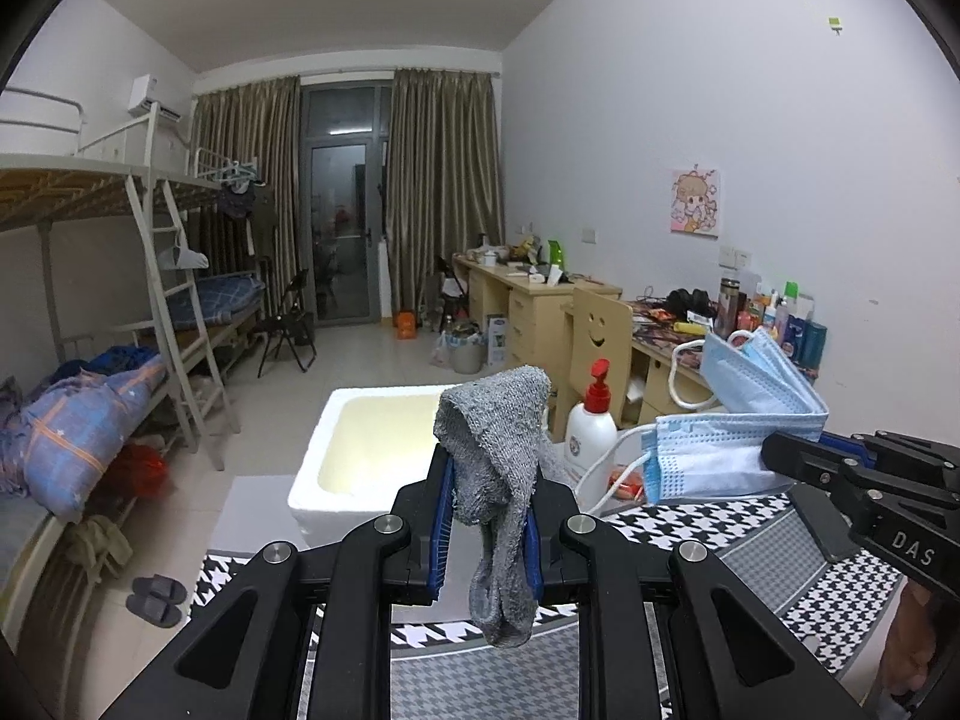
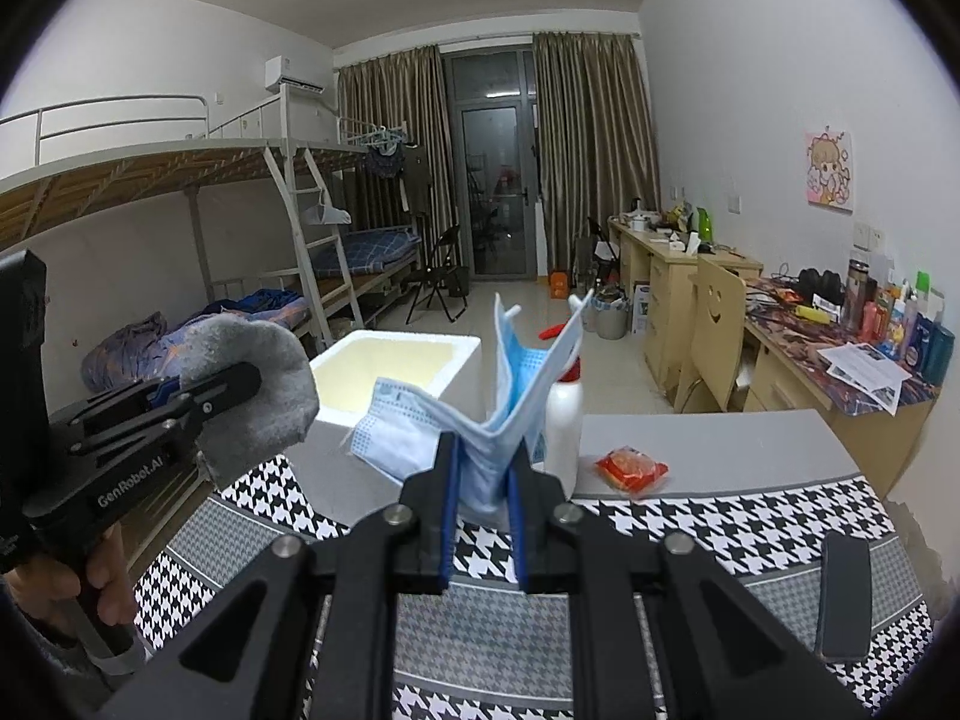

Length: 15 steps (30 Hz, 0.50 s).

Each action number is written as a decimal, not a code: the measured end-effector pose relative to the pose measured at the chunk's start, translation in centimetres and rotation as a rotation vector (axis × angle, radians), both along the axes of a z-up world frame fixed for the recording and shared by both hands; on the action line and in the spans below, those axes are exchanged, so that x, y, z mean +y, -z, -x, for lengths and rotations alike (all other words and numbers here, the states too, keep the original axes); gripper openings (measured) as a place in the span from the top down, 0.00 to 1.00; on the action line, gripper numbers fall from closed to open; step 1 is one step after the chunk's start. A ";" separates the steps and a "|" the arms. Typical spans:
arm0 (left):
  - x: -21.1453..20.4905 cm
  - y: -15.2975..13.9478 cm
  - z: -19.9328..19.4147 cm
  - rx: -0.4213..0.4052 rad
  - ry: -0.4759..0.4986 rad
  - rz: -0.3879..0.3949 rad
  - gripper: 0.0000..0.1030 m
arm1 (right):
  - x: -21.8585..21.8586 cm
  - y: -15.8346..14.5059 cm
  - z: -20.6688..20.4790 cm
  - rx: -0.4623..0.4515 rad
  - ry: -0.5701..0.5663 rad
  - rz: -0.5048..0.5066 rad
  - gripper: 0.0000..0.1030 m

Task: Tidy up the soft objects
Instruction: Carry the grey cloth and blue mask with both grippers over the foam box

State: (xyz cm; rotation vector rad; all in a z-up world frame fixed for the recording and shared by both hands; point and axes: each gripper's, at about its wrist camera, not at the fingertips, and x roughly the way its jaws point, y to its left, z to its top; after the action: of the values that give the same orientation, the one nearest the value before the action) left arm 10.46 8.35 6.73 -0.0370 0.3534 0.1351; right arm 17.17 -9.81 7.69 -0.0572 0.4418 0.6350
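My left gripper [image 1: 489, 480] is shut on a grey knitted sock [image 1: 498, 450], which droops over and between its blue pads above the houndstooth table. In the right wrist view the same sock [image 2: 264, 378] bulges from that gripper [image 2: 240, 381] at the left. My right gripper [image 2: 483, 462] is shut on a bunch of blue face masks [image 2: 516, 372], their ear loops sticking up. From the left wrist view those masks [image 1: 732, 426] hang at the right, held by the right gripper [image 1: 780, 450]. A white foam box [image 1: 366, 450] with a cream inside stands open beyond both, also seen as the foam box [image 2: 396, 372].
A white pump bottle with a red top [image 1: 591, 426] stands right of the box, next to a red packet [image 2: 631, 468] on the grey table part. The houndstooth cloth [image 2: 720, 522] covers the near table. Bunk beds line the left wall, cluttered desks the right.
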 end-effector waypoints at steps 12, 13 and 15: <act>1.9 -0.5 -2.1 -0.001 -0.039 -0.002 0.80 | 1.4 -0.4 -1.0 0.019 0.006 -0.005 0.82; 1.9 -0.5 -2.3 -0.002 -0.042 -0.003 0.80 | 1.3 -0.4 -1.2 0.018 0.008 -0.005 0.82; 2.1 -0.6 -2.6 -0.001 -0.044 -0.006 0.80 | 1.7 -0.5 -1.4 0.014 0.012 -0.001 0.82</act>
State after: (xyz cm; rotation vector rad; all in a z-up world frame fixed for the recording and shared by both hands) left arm 13.08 10.48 7.29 -0.0388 0.3511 0.1801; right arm 18.56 -8.13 8.21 -0.0492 0.4552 0.6245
